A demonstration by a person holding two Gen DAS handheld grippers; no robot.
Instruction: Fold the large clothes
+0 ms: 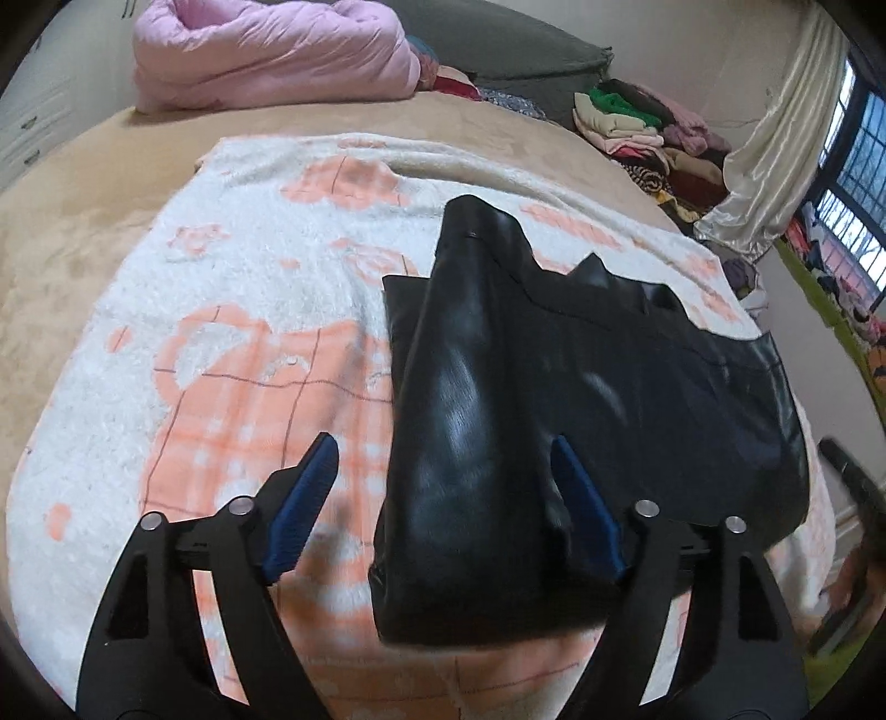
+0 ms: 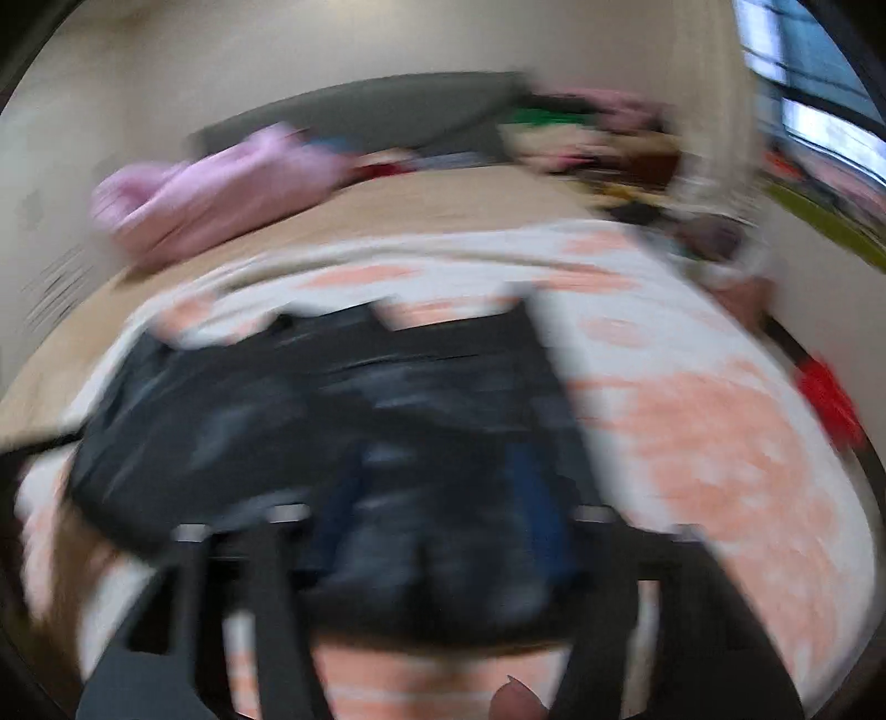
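A black leather jacket (image 1: pixel 581 376) lies on a white and orange blanket (image 1: pixel 232 343) on the bed, one sleeve folded over its body and pointing away. My left gripper (image 1: pixel 443 476) is open, its blue pads either side of the sleeve's near end, holding nothing. In the blurred right wrist view the jacket (image 2: pixel 343 421) lies below my right gripper (image 2: pixel 437 498); its blue pads stand apart over the black leather.
A pink quilt (image 1: pixel 266 55) lies at the head of the bed by a grey headboard (image 1: pixel 498 50). A pile of mixed clothes (image 1: pixel 653 133) sits at the far right near a cream curtain (image 1: pixel 775 155) and window.
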